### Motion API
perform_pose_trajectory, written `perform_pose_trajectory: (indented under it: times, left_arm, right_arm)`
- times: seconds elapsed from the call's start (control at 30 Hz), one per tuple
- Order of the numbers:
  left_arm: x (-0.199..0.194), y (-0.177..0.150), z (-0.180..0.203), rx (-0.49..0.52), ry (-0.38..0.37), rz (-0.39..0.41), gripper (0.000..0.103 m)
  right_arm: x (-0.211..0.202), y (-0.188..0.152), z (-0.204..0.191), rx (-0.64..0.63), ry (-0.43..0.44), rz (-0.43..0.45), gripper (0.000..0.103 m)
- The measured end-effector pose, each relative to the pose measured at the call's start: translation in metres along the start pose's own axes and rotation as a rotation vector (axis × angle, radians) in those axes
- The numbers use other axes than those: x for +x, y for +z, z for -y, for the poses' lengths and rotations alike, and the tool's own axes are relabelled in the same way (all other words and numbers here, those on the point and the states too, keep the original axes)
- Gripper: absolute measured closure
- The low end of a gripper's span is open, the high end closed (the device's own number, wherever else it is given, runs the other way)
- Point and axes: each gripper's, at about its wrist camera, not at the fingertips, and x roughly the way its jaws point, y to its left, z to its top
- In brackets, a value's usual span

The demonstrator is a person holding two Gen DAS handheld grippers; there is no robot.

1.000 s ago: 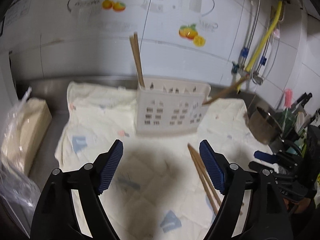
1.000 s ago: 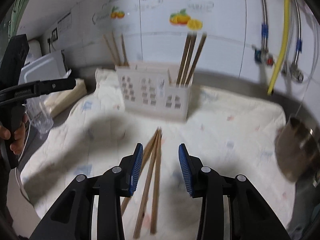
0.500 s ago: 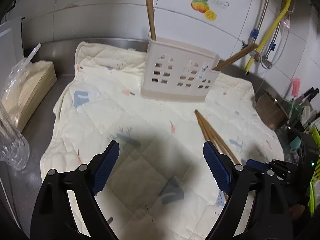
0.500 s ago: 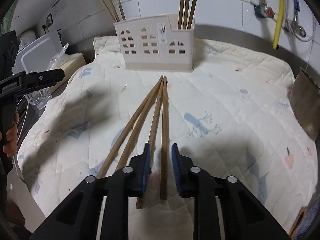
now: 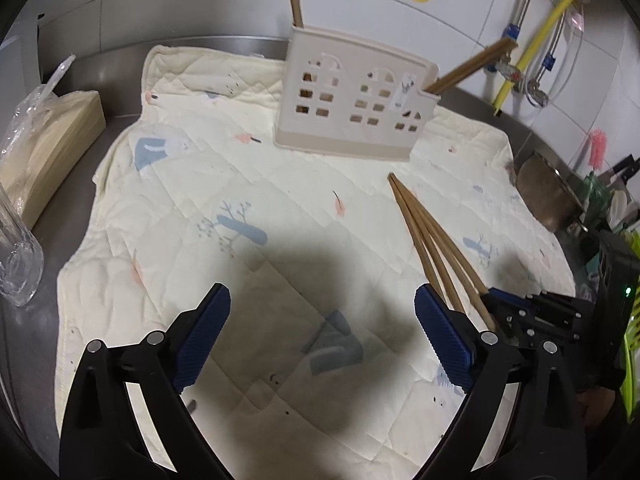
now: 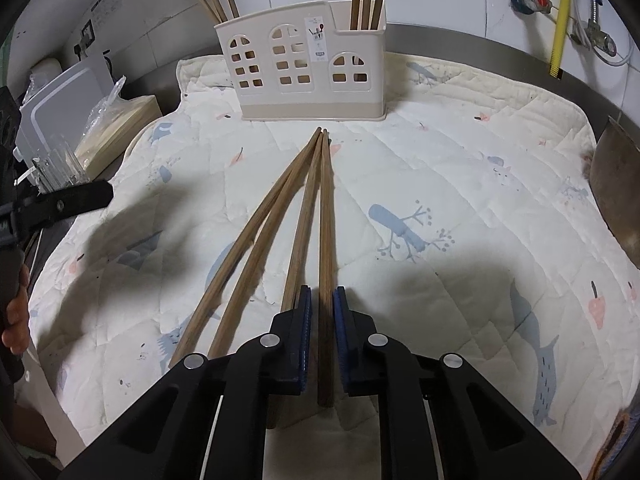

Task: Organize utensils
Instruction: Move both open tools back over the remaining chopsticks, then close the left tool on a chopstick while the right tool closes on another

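Chopsticks [image 6: 280,216], four, lie fanned on the quilted cloth [image 6: 460,152] ahead of the right claw [image 6: 320,336], whose jaws have just closed onto the rightmost stick; its neighbour's near end is hidden under the left pad. Beyond stands the slotted holder [image 6: 304,76], unobstructed. Left claw [image 5: 320,336] has been spreading, empty, over bare cloth.

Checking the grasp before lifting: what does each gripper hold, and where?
Right gripper pinches one chopstick near its close end, having just closed. Left gripper holds nothing.
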Motion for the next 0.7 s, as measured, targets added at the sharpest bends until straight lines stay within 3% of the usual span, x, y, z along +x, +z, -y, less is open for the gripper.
perform_pose_trajectory:
  times: [0.5, 0.7]
  left_arm:
    - [0.021, -0.019, 0.053, 0.084, -0.059, -0.072, 0.013]
    - [0.034, -0.023, 0.073, 0.096, -0.089, -0.111, 0.03]
  right_arm:
    - [-0.015, -0.005, 0.013, 0.039, 0.001, 0.035, 0.096]
    - [-0.021, -0.011, 0.018, 0.062, 0.014, 0.042, 0.096]
